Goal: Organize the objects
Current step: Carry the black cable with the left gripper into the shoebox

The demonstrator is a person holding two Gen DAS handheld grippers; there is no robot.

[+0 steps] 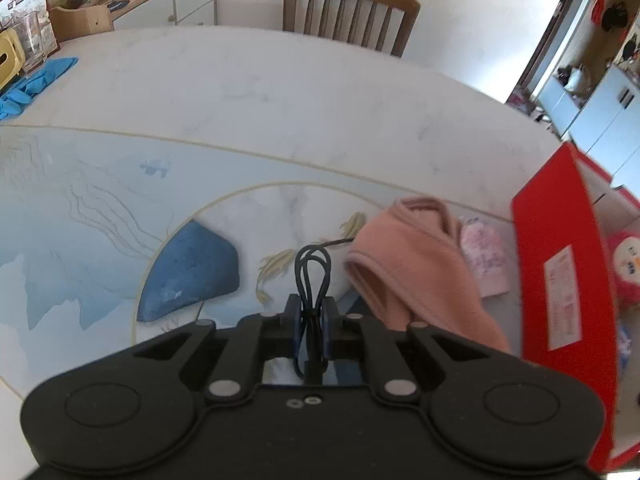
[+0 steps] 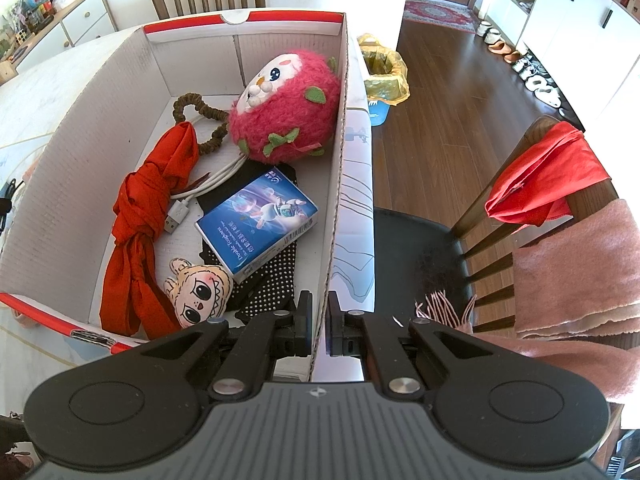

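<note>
Cable (image 1: 313, 276), black and bundled in a loop, sits pinched between the fingers of the left tool (image 1: 313, 322), its loop sticking out ahead of the tips above the table (image 1: 280, 92). Just to the right of it lies a pink fabric headband (image 1: 416, 268), and beyond that a small pale pink patterned piece (image 1: 486, 260), which rests close against the red outer wall of the box (image 1: 560, 240).

From the other side, the right tool (image 2: 318, 320) is clamped on the box wall (image 2: 338, 184), one finger inside and one outside the cardboard edge. Inside the box are a pink plush toy (image 2: 288, 108) with green leaf patches at the far end, a brown scrunchie (image 2: 200, 120) beside it, a knotted red cloth (image 2: 140, 216) along the left side, a white USB cable (image 2: 200, 188) running from under the plush, a blue carton (image 2: 256, 220) lying on black dotted fabric (image 2: 268, 288), and a small cartoon-face doll (image 2: 198, 292) near the front wall.

Past the table edge stands a wooden chair (image 2: 520, 184) with a red cloth (image 2: 540, 176) and a pink scarf (image 2: 572, 272) draped over its back, and a bin (image 2: 384, 72) with a yellow liner sits on the wooden floor (image 2: 460, 112). Another chair (image 1: 348, 12) faces the table's far side, and blue gloves (image 1: 36, 84) lie near its left edge.
</note>
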